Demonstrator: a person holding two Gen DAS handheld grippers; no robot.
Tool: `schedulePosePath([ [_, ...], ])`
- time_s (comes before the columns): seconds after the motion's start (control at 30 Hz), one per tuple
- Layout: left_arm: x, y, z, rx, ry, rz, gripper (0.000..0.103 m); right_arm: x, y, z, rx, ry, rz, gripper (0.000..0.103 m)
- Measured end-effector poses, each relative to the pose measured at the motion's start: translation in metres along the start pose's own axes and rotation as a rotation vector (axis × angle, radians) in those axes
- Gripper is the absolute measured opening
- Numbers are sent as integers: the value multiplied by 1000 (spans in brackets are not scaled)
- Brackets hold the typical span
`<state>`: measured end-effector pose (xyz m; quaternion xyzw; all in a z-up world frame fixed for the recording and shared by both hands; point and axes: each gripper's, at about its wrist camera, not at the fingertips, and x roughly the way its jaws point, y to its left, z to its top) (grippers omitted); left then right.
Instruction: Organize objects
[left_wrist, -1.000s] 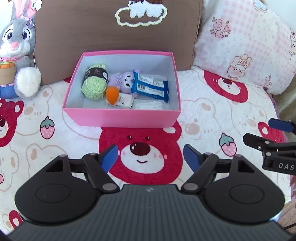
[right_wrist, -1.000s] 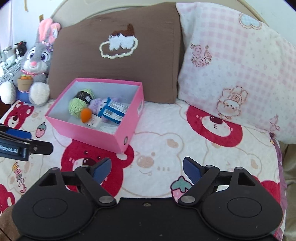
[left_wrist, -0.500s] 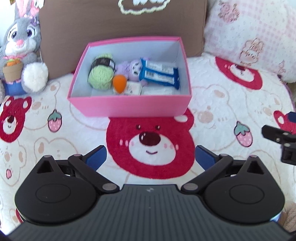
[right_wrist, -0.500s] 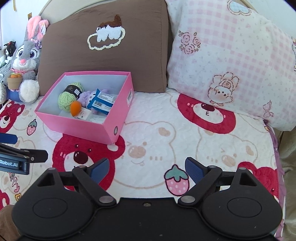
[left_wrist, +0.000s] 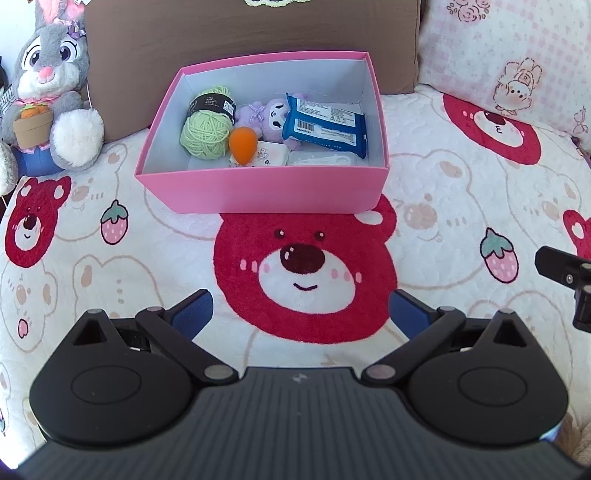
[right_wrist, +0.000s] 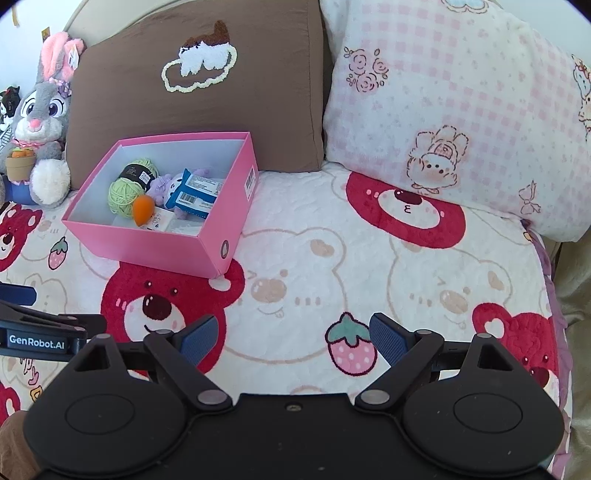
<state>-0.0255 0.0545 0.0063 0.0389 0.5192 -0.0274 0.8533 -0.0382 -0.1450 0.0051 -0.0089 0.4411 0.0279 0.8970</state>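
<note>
Both my tools are empty right now: left tool (left_wrist: 299, 308) spread wide over the bear-print bed cover (left_wrist: 443, 206), right tool (right_wrist: 291, 334) wide too, nothing between the pads on either. Just past them sits the pink box (left_wrist: 258, 192), its long axis running left-right across my left view, open side up, backed against the brown pillow (right_wrist: 192, 96). Inside: green yarn (left_wrist: 205, 134), an orange carrot-shaped thing (left_wrist: 242, 144) tilted with its tip up-right, a purple plush (left_wrist: 264, 114), and a blue packet (left_wrist: 325, 125) lying flat, long side crosswise. Looks like I'm between picks; next I'd need to choose one item and reach in from above.
</note>
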Motion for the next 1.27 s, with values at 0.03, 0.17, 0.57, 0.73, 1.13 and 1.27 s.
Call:
schedulePosePath([
  [0.03,0,0,-1,-9,0,-1,103,0,0,-1,-1,1,-1,91],
  [0.17,3,0,-4,-21,3,-10,103,0,-1,-1,2,2,-5,91],
  [0.57,3,-3,-5,-37,27,-38,103,0,-3,-4,6,5,-6,91],
  [0.73,3,-10,-7,-10,16,-43,103,0,-1,-6,4,8,-16,91],
  [1.13,5,-15,-8,1,18,-40,103,1,-2,-7,-1,8,-21,91],
  [1.27,4,-14,-8,-1,18,-41,103,1,-1,-7,1,9,-25,91],
])
